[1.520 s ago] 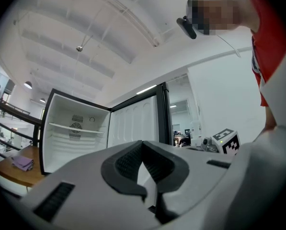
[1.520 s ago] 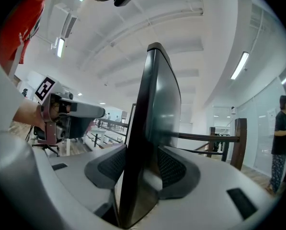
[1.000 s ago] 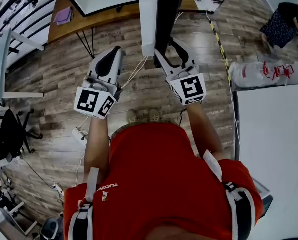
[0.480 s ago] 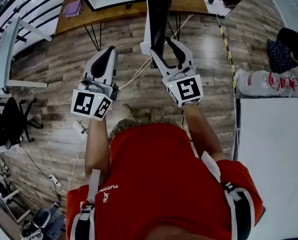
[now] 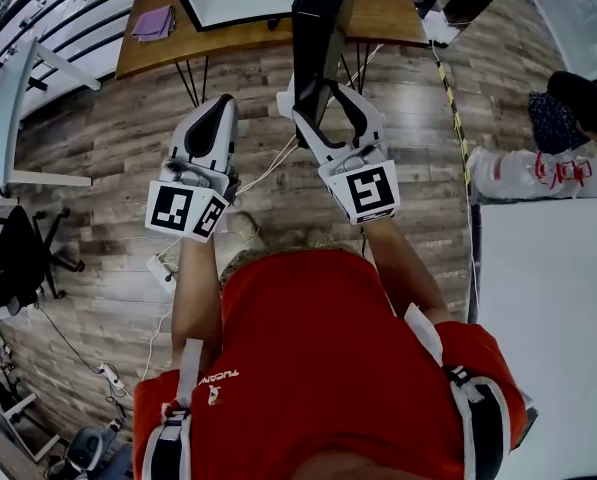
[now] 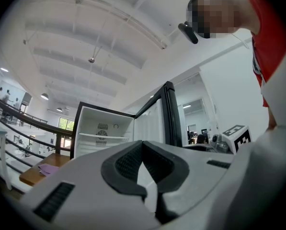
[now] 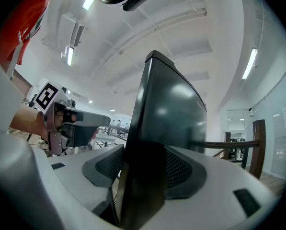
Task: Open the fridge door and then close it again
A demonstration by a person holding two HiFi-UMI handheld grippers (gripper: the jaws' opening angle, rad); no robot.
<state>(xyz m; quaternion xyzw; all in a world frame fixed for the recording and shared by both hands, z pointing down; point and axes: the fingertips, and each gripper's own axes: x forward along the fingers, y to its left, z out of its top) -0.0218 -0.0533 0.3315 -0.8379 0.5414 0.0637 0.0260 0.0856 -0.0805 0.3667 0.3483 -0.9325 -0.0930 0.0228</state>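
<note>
The fridge door (image 5: 321, 28) stands swung out from the white fridge cabinet (image 6: 103, 133), its dark free edge pointing at you. So the opening half looks done and closing is what counts now.

Your right gripper (image 7: 143, 166) straddles that edge. Its jaws stand wide and have just been opening, so the door sits between the pads but, as far as I can judge, is no longer pinched. Don't clamp again. Slide clear of the edge and lay the outer jaw flat against the door's dark outer face, low on the free edge, then push in one steady arc until the seal meets the cabinet.

Your left gripper (image 5: 216, 113) has its jaws together on nothing and hovers beside the door on its inner side, facing the shelves. That is probably the closing path, so draw it back first. Mind the cables (image 5: 268, 153) on the floor near your feet.
</note>
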